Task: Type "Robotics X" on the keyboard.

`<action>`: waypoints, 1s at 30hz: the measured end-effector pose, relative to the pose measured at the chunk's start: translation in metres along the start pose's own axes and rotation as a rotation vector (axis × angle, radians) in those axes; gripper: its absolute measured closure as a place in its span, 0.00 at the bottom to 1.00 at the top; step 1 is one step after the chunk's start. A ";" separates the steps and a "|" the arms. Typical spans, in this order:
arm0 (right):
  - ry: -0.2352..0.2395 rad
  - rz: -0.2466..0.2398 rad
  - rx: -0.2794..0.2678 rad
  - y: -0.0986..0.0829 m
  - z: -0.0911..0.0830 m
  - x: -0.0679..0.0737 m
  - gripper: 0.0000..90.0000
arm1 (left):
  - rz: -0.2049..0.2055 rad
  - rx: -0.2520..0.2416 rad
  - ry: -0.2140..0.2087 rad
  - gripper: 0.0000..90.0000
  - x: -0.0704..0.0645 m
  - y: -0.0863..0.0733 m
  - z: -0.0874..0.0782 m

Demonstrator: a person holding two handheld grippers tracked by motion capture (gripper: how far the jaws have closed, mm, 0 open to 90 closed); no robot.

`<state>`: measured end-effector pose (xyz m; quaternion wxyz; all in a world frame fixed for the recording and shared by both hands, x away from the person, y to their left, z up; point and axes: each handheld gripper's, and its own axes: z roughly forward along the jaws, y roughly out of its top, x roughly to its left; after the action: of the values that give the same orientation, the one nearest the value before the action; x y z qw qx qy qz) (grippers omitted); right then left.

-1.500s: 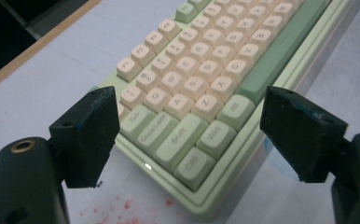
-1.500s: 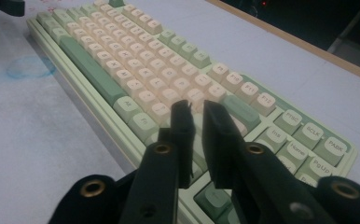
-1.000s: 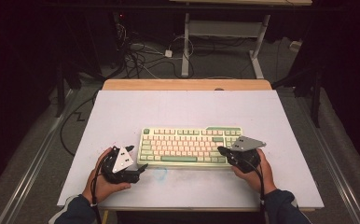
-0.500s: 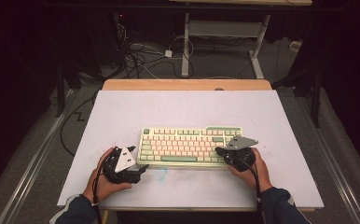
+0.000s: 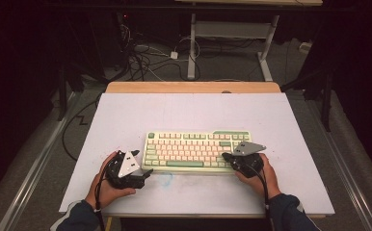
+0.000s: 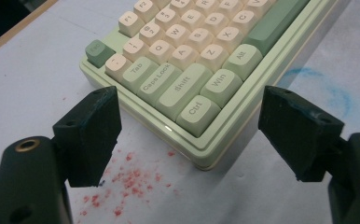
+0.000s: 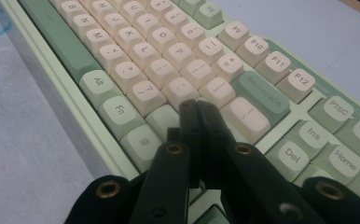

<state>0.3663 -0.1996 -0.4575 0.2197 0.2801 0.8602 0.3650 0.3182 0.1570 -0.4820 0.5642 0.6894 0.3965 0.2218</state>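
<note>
A green and cream keyboard [image 5: 196, 150] lies at the middle of the white table [image 5: 189, 110]. My left gripper [image 5: 147, 173] stands open just off its front left corner. In the left gripper view the left gripper [image 6: 192, 105] has its jaws wide apart on either side of that corner of the keyboard [image 6: 192, 60], by the Ctrl key, and holds nothing. My right gripper [image 5: 226, 156] is over the keyboard's right end. In the right gripper view the right gripper [image 7: 197, 106] is shut with its jaws pressed together, tips just above the keyboard [image 7: 136, 60] near the wide cream key, empty.
Red specks [image 6: 127, 179] dot the table by the keyboard's left corner, and a blue smear [image 5: 166, 180] marks the sheet in front of it. A wooden edge [image 5: 193, 87] runs along the back. Cables [image 5: 145, 57] and desk legs [image 5: 192, 48] stand on the floor beyond.
My right gripper has moved left, from beside the keyboard's right end to over its right-hand keys. The left gripper has barely moved.
</note>
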 end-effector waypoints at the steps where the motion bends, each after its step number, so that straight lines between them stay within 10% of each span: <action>1: 0.001 0.000 -0.001 0.000 0.000 0.000 1.00 | -0.001 0.000 0.001 0.23 0.000 0.001 0.000; 8: 0.001 0.005 -0.004 -0.001 0.000 0.000 1.00 | -0.031 0.025 0.025 0.39 0.004 0.006 -0.001; 19: -0.007 0.008 -0.008 -0.002 0.000 0.001 1.00 | -0.119 0.021 -0.026 0.96 0.011 0.025 -0.011; 30: -0.008 0.014 -0.010 -0.002 0.000 0.001 1.00 | -0.137 0.012 -0.035 0.97 0.011 0.040 -0.005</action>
<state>0.3647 -0.2002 -0.4593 0.2219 0.2865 0.8556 0.3697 0.3324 0.1667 -0.4445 0.5808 0.6677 0.4343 0.1682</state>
